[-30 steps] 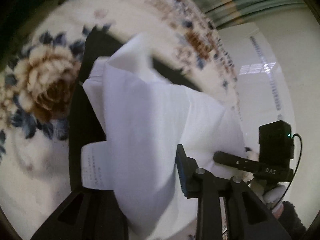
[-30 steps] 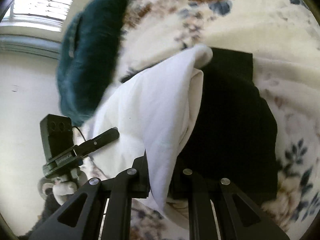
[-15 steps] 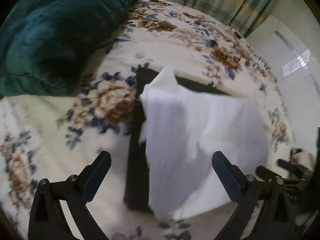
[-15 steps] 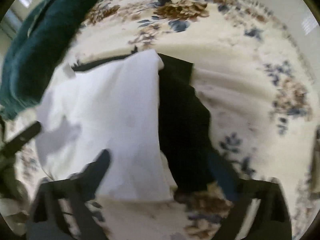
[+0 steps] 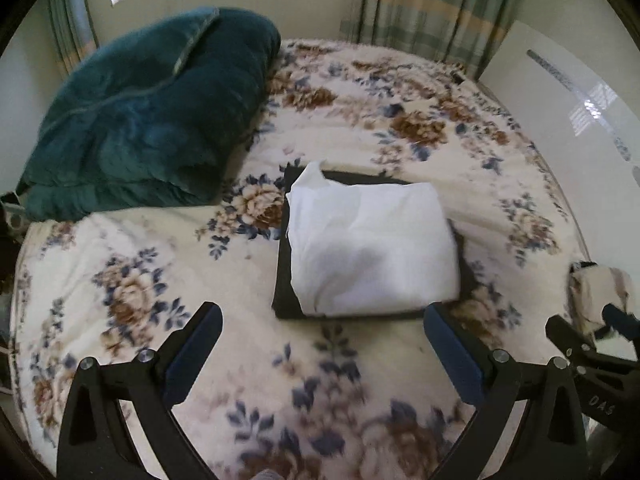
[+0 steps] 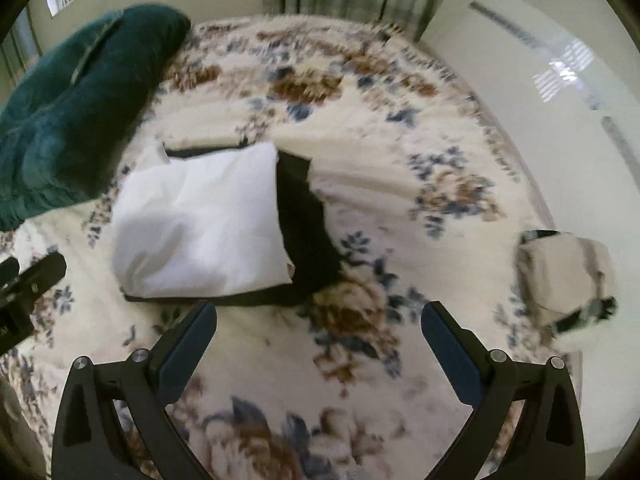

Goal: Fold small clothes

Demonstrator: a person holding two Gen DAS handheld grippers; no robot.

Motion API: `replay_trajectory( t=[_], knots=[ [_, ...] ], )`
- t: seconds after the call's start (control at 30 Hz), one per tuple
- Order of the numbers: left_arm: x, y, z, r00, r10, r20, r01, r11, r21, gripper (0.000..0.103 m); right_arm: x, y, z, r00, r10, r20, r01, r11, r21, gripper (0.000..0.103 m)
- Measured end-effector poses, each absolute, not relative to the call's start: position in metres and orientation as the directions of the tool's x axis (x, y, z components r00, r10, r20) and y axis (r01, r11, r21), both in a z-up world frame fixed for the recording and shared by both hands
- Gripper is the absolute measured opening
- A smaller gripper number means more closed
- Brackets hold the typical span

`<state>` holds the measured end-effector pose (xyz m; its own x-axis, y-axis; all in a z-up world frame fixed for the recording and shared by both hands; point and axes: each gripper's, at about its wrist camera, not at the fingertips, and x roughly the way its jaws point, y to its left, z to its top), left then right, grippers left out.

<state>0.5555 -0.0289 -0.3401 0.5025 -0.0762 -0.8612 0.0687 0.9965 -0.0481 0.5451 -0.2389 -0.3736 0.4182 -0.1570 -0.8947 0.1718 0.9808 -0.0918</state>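
text: "DAS" (perhaps, blurred) | on: right tongs (image 5: pixel 600 408) body | else: none

Black folded garment (image 5: pixel 285 268) mostly hidden under white folded cloth (image 5: pixel 372 248), green blanket (image 6: pixel 68 120) cut off at left edge, bedside bundle (image 6: pixel 564 276) motion-blurred, its nature indistinct, floral bedspread (image 6: pixel 360 360) pattern smeared.

The bed is looked down on from its near edge by both wrist cameras, facing 12 o'clock toward the curtains (image 5: pixel 424 4). The folded white garment (image 5: pixel 372 248) and teal blanket (image 6: pixel 76 108) are shared by the 2 views.
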Motion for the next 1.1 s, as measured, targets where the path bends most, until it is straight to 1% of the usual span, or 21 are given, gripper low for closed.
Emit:
replay_trajectory(
  t=[0.07, 0.17, 0.2, 0.23, 0.37, 0.53, 0.57, 0.6, 0.63, 0.67, 0.83, 0.87, 1.1],
  knots=[
    [0.533, -0.034, -0.315, 0.524, -0.069, -0.849, 0.075, 0.997, -0.034, 0.103, 0.519, -0.239, -0.340, 0.442, -0.165, -0.882, 0.175, 0.980, -0.096, 0.103],
    [0.497, -0.040, -0.275, 0.543, -0.081, -0.836, 0.077, 0.996, -0.046, 0.103, 0.479, -0.238, -0.290, 0.485, -0.180, -0.856, 0.177, 0.978, -0.105, 0.103],
    [0.482, -0.041, -0.257, 0.553, -0.085, -0.829, 0.079, 0.996, -0.049, 0.103, 0.452, -0.237, -0.256, 0.512, -0.189, -0.838, 0.177, 0.978, -0.113, 0.103],
    [0.475, -0.041, -0.249, 0.560, -0.082, -0.825, 0.078, 0.996, -0.046, 0.103, 0.452, -0.237, -0.256, 0.512, -0.189, -0.838, 0.177, 0.978, -0.113, 0.103],
    [0.431, -0.044, -0.194, 0.617, -0.069, -0.784, 0.080, 0.996, -0.025, 0.103, 0.404, -0.236, -0.194, 0.569, -0.206, -0.796, 0.182, 0.976, -0.123, 0.103],
    [0.390, -0.044, -0.144, 0.656, -0.081, -0.751, 0.091, 0.995, -0.027, 0.103, 0.349, -0.239, -0.124, 0.634, -0.214, -0.743, 0.190, 0.975, -0.119, 0.103],
    [0.383, -0.045, -0.136, 0.664, -0.074, -0.744, 0.089, 0.996, -0.020, 0.103, 0.328, -0.241, -0.100, 0.655, -0.210, -0.726, 0.194, 0.975, -0.108, 0.103],
    [0.376, -0.045, -0.129, 0.670, -0.068, -0.739, 0.086, 0.996, -0.013, 0.103, 0.328, -0.241, -0.100, 0.655, -0.210, -0.726, 0.194, 0.975, -0.108, 0.103],
    [0.370, -0.046, -0.122, 0.677, -0.074, -0.732, 0.089, 0.996, -0.018, 0.103, 0.311, -0.241, -0.082, 0.668, -0.197, -0.718, 0.190, 0.977, -0.091, 0.103],
    [0.364, -0.046, -0.115, 0.685, -0.073, -0.725, 0.089, 0.996, -0.017, 0.103, 0.311, -0.241, -0.082, 0.668, -0.197, -0.718, 0.190, 0.977, -0.091, 0.103],
    [0.334, -0.046, -0.085, 0.710, -0.071, -0.700, 0.069, 0.997, -0.031, 0.103, 0.270, -0.239, -0.038, 0.708, -0.179, -0.683, 0.177, 0.981, -0.073, 0.103],
    [0.329, -0.047, -0.081, 0.714, -0.069, -0.697, 0.066, 0.997, -0.031, 0.103, 0.254, -0.239, -0.023, 0.722, -0.173, -0.670, 0.174, 0.983, -0.065, 0.103],
    [0.303, -0.050, -0.064, 0.731, -0.070, -0.678, 0.067, 0.997, -0.030, 0.103, 0.227, -0.235, 0.000, 0.748, -0.166, -0.642, 0.160, 0.985, -0.069, 0.103]
  ],
)
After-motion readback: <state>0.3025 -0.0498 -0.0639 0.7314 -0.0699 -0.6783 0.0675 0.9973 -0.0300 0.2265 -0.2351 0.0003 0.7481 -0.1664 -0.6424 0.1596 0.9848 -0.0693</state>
